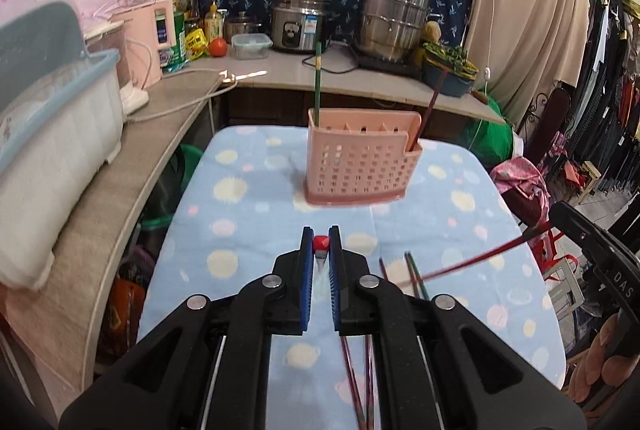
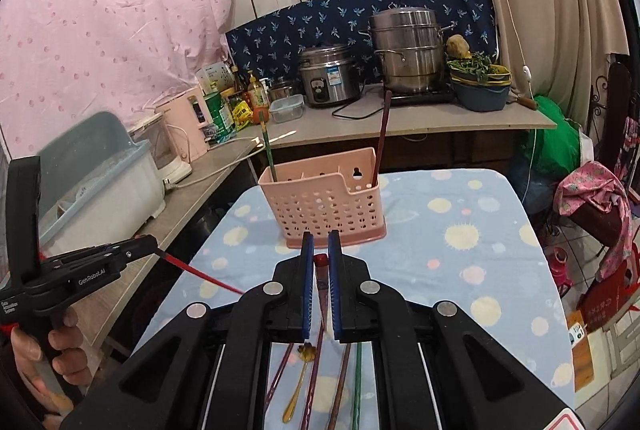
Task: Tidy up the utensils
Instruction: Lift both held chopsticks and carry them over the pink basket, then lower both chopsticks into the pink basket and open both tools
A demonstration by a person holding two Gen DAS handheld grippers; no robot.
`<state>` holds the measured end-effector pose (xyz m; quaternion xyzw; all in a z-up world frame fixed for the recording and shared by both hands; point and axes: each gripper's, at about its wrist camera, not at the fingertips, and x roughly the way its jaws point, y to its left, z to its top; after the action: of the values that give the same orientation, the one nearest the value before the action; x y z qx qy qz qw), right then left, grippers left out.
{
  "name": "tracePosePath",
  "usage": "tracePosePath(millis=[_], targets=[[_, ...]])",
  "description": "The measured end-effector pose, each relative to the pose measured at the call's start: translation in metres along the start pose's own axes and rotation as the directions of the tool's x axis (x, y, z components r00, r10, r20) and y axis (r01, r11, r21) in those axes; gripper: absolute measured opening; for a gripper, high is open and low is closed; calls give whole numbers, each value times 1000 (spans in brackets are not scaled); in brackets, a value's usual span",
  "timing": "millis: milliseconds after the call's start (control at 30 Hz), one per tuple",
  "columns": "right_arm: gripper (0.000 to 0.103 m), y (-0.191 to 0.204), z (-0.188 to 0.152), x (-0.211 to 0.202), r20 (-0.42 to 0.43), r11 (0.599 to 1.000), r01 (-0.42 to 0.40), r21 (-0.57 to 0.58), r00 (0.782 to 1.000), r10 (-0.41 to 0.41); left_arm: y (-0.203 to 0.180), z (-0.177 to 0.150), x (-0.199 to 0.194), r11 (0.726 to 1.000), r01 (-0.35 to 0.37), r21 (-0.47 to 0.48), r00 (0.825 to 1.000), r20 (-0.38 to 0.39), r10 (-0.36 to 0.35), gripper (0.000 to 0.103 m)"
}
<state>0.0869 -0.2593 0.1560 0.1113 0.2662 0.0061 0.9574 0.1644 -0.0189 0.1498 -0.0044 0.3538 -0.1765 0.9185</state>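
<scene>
Your desk [image 2: 460,270] wears a dotted blue cloth. The pink holder [image 2: 324,207] stands on it, a chopstick at each end. In front of the holder, both claws, left [image 1: 320,250] and right [image 2: 319,254], pinch red chopsticks.

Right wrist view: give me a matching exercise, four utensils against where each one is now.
Utensils:
1. thin green chopstick
2. dark red chopstick
3. gold metal spoon
4. bright red chopstick

Places:
A. lying on the blue spotted cloth
B. in the jaws of the left gripper
C. standing at the right end of the pink perforated plastic caddy
D. standing at that caddy's left end

Pairs: 1-D, 2-C, 3-A, 4-B.
</scene>
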Motion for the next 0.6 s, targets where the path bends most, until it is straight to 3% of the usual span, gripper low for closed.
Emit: tracePosePath(millis=[367, 600], targets=[[7, -1, 84, 14, 113, 999, -43, -8, 993, 43, -9, 93, -3, 1000, 16, 3, 994, 109, -16, 7], [7, 3, 153, 30, 228, 996, -84, -3, 970, 82, -22, 164, -9, 1000, 20, 0, 973, 231, -19, 7]])
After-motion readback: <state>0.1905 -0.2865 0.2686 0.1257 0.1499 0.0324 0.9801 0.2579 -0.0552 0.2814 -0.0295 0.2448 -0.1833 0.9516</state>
